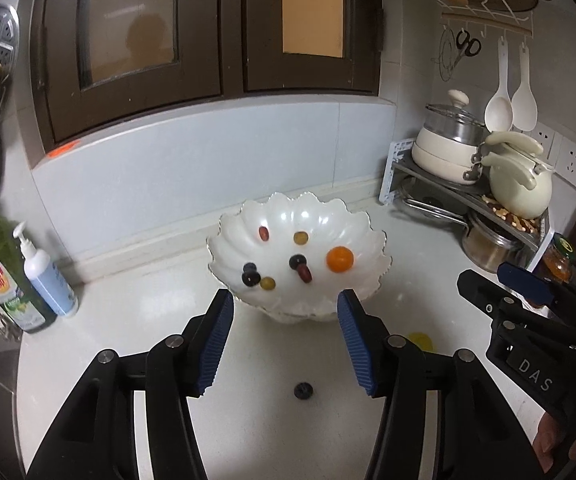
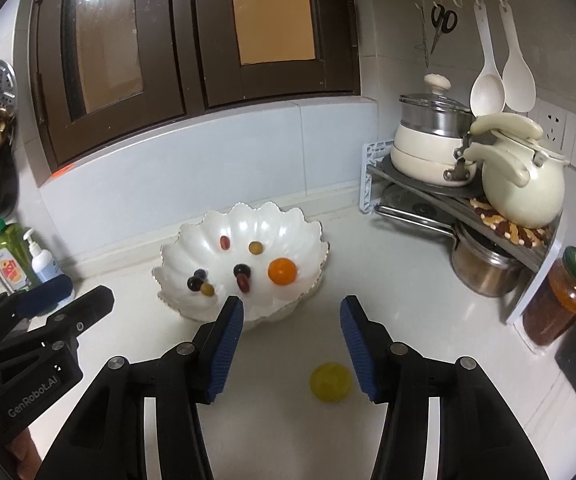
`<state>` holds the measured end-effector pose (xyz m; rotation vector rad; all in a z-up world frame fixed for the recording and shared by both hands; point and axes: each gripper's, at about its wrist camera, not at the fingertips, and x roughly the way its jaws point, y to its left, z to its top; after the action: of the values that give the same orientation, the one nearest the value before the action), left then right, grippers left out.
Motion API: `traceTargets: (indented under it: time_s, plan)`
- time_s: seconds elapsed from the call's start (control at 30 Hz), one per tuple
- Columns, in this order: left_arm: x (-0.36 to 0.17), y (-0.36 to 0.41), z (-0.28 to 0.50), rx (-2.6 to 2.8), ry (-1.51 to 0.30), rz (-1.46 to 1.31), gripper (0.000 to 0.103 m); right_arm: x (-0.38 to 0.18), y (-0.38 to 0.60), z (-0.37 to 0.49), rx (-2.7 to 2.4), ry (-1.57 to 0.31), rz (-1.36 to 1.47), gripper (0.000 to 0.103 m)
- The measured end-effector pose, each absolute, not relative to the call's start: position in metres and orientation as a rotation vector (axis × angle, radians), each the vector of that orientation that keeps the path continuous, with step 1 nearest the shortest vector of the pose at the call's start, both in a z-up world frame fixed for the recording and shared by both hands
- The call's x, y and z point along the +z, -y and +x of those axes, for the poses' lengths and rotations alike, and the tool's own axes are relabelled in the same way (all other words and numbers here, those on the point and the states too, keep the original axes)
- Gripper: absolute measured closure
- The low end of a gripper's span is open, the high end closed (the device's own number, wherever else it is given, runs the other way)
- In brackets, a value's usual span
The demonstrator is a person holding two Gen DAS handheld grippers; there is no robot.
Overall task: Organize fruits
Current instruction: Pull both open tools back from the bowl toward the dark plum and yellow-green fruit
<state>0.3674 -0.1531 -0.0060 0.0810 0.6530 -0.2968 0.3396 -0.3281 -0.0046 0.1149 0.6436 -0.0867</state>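
My right claw (image 2: 291, 336) hangs released over the yellow fruit (image 2: 331, 382) lying loose on the surface, my left claw (image 1: 285, 338) likewise gaping above the dark berry (image 1: 303, 390), both strays short of the scalloped bowl (image 2: 192, 232) toward the surface's back edge, where I judge they belong.

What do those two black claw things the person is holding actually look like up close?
Each tool is matte black plastic with two angular linkage arms joined by round silver pivot pins. The fingertips carry ribbed blue pads. The left tool shows white "GenRobot.AI" lettering on its side in the right wrist view; the right tool shows "DAS" in the left wrist view. No cables are visible.
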Motion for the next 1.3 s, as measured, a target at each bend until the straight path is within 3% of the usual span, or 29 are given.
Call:
traceTargets:
  time_s: [1.3]
  plan:
    - [-0.082, 0.158, 0.324, -0.211, -0.684, 0.088, 0.042, -0.075, 0.325, 0.309, -0.093, -0.723, 0.115, 0.051]
